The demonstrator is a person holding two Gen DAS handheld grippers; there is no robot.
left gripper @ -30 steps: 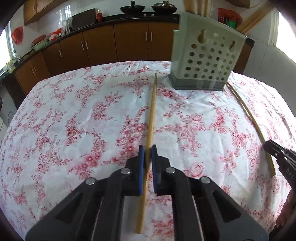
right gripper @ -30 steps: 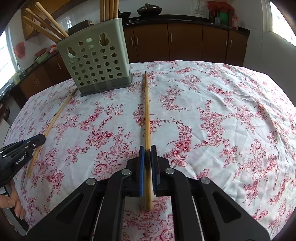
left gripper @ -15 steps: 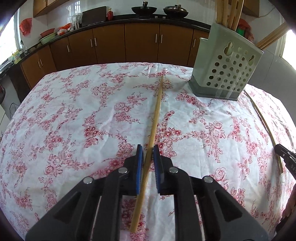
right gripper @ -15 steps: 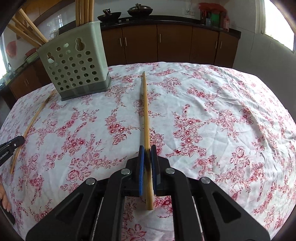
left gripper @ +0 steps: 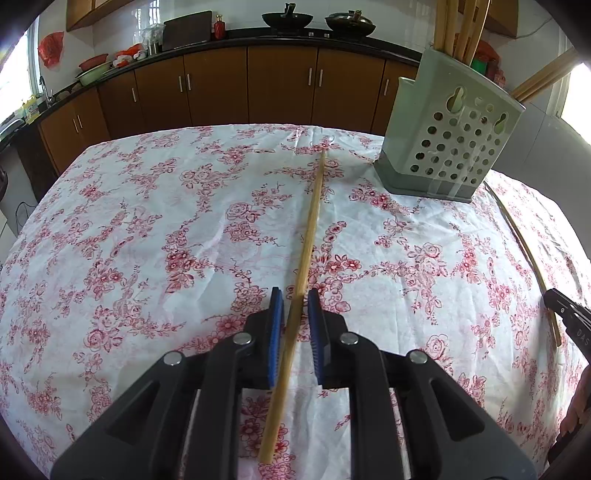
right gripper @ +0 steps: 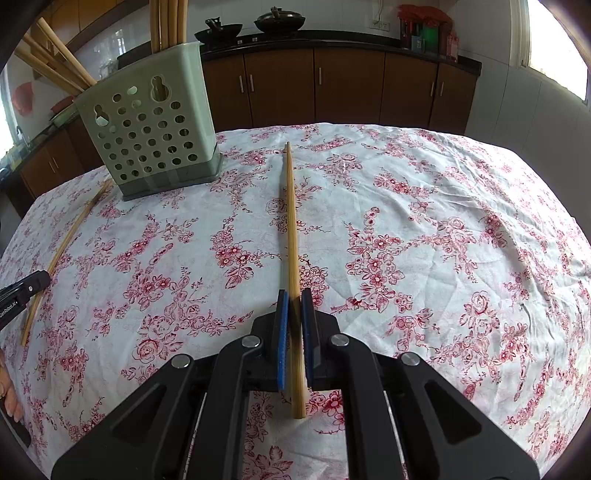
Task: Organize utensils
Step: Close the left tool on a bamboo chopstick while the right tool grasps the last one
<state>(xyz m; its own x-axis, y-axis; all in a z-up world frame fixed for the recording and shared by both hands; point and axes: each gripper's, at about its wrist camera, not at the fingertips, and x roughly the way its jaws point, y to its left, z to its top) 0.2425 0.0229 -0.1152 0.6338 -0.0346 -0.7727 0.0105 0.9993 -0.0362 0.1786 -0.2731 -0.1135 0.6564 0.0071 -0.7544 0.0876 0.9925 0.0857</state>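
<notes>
L gripper [left gripper: 295,299] is straddling a chopstick [left gripper: 310,229], jaws apart; R gripper [right gripper: 294,302] is clamping its stick [right gripper: 291,221]; next: lifting into holder [right gripper: 151,133]

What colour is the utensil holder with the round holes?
Pale green utensil holder with a darker grey base; right wrist view shows it best.

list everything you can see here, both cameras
left chopstick: 1, tan, left of holder, between left claw's pads
right chopstick: 1, tan, right of holder, gripped
holder: 1, pale green with holes, far side of table
standing chopsticks: several, tan, in holder
tablecloth: 1, white with red flowers, over table
cabinets: row, brown, behind table
woks: 2, black, on counter
left claw: black, blue pads, open
right claw: black, blue pads, shut on right chopstick
</notes>
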